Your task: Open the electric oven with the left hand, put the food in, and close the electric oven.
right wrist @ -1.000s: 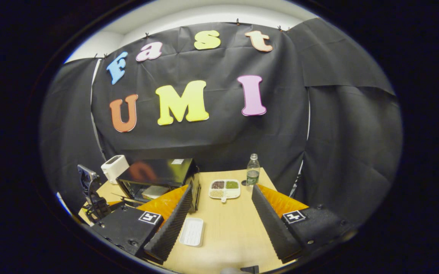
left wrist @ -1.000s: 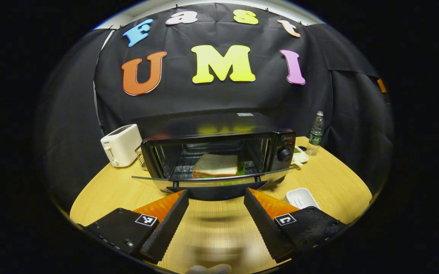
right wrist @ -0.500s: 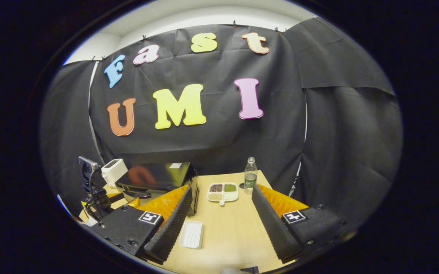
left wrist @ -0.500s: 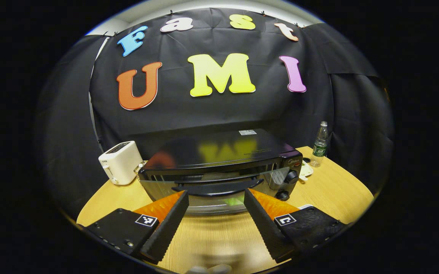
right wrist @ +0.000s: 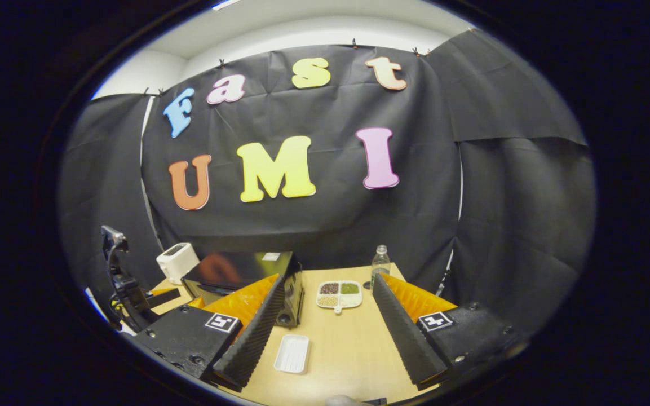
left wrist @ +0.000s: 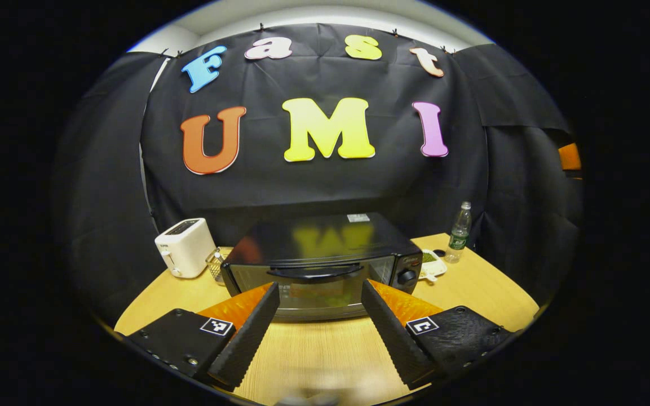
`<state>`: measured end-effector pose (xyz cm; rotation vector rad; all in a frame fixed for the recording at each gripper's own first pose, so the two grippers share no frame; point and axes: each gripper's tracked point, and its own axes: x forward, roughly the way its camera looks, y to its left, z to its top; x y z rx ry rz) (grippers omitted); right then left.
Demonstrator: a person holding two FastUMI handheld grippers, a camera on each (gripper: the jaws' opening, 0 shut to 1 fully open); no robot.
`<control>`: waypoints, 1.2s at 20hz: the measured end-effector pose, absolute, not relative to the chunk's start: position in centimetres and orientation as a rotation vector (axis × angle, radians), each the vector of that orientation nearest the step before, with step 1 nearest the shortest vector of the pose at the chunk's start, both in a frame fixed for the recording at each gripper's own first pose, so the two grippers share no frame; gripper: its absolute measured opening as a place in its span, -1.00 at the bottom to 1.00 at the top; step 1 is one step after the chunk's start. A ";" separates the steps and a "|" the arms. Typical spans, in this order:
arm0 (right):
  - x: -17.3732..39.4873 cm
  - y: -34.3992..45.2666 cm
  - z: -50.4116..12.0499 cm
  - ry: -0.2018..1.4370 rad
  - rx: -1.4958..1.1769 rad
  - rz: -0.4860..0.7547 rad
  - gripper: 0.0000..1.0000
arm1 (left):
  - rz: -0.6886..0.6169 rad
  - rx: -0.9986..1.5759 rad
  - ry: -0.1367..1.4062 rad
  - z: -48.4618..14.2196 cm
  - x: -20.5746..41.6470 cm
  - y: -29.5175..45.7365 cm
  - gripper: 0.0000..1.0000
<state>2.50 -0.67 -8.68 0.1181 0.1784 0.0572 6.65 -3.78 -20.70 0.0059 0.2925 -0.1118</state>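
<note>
The black electric oven point(left wrist: 325, 256) stands on the wooden table with its glass door point(left wrist: 313, 290) up and shut. The food inside shows only as dim green and brown shapes through the glass. My left gripper point(left wrist: 318, 321) is open in front of the door, a little back from it, with nothing between its fingers. In the right gripper view the oven point(right wrist: 246, 273) sits at the left. My right gripper point(right wrist: 325, 332) is open above the table to the oven's right, holding nothing. The left gripper point(right wrist: 133, 290) appears at the far left of that view.
A white toaster point(left wrist: 185, 247) stands left of the oven. A water bottle point(left wrist: 459, 232) and a divided dish of grains point(right wrist: 339, 294) sit at the back right. An empty white tray point(right wrist: 292, 353) lies on the table point(right wrist: 347, 349) between the right gripper's fingers.
The oven door swung up from fully open to shut, hiding the sandwich behind glass. My left gripper then drew back from the oven. The right gripper barely moved.
</note>
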 end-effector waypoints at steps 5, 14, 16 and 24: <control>2.4 0.7 -6.0 0.117 0.100 0.092 0.93 | -0.081 0.026 0.197 -13.4 4.3 -2.4 0.91; 2.0 1.0 -1.6 0.027 0.068 0.059 0.93 | -0.021 -0.022 0.071 -2.8 0.6 0.2 0.92; 1.7 0.9 -0.8 0.010 0.061 0.052 0.93 | -0.016 -0.022 0.057 -1.7 0.1 0.7 0.92; 0.5 1.3 0.8 -0.026 0.056 0.040 0.93 | -0.024 -0.010 0.043 -0.3 -0.9 1.2 0.91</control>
